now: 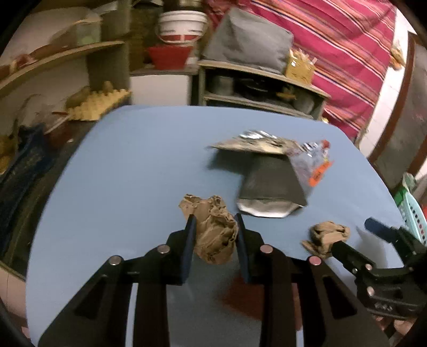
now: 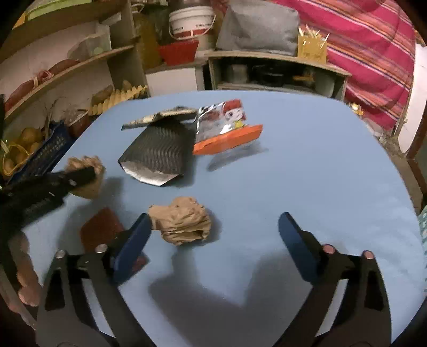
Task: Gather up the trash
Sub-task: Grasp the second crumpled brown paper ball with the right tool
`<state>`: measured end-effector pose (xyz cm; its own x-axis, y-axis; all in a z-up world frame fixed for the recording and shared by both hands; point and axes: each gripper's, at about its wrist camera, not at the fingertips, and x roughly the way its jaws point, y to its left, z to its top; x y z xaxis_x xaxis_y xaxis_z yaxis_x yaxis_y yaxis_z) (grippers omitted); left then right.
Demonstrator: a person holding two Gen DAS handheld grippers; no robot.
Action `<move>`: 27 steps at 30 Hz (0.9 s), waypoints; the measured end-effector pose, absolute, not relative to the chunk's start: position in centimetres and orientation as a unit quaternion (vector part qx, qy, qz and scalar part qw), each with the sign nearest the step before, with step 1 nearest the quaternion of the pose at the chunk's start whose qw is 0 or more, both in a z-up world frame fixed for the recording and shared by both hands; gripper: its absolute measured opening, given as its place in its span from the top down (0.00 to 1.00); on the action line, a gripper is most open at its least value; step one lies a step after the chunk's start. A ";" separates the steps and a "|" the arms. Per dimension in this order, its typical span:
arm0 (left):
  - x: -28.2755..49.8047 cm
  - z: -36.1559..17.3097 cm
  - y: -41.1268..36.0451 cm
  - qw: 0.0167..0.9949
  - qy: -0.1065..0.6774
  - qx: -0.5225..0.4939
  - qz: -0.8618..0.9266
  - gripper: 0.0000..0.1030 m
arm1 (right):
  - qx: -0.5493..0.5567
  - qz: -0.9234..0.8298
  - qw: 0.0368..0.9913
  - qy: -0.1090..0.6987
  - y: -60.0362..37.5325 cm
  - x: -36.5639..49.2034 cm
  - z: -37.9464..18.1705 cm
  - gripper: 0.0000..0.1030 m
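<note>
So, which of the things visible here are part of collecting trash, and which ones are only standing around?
Part of the job:
- crumpled brown paper ball, gripped by left gripper
- second crumpled brown paper ball, at open right gripper
- black foil pouch
- orange and silver snack wrapper

Only standing around:
- white plastic bucket
- grey fabric bag
- yellow egg tray

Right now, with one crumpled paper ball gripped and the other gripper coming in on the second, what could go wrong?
1. The left gripper pinches its brown paper ball only at the fingertips; the soft crumple could slip out.
2. The open right gripper sits off-centre: the second paper ball lies against its left finger, so closing may push it aside.
3. The grey foil pouch and orange snack wrapper overlap; grabbing one may drag the other across the blue table.
</note>
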<state>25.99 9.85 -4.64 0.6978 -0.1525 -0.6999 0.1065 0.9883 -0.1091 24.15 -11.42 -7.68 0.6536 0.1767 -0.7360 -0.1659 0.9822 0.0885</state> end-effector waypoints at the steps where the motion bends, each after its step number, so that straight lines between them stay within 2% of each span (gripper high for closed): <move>1: 25.9 -4.6 10.3 0.922 0.380 -0.032 -0.065 0.72 | 0.009 0.096 0.907 0.410 -11.2 24.3 -7.9 0.17; 7: 25.5 -4.6 12.0 0.924 0.378 -0.034 -0.041 0.72 | 0.017 0.117 0.901 0.417 -9.7 24.9 -8.5 0.23; 9: 25.3 -4.6 11.8 0.924 0.379 -0.028 -0.039 0.72 | 0.008 0.127 0.895 0.427 -8.8 25.2 -8.8 0.38; 12: 25.2 -4.6 11.8 0.925 0.377 -0.022 -0.037 0.72 | 0.009 0.143 0.889 0.435 -8.2 25.5 -9.2 0.54; 21: 24.5 -3.6 10.0 0.929 0.368 -0.021 -0.043 0.72 | 0.023 0.128 0.904 0.408 -13.6 24.3 -6.4 0.55; 27: 23.3 -2.0 4.8 0.931 0.358 -0.010 -0.067 0.72 | 0.064 0.091 0.916 0.385 -21.6 22.7 -3.6 0.55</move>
<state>23.30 4.79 -1.96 0.7351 -0.1315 -0.6651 0.1178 0.9909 -0.0658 22.75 -21.60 -3.61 0.6874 0.2172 -0.6930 -0.1181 0.9750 0.1885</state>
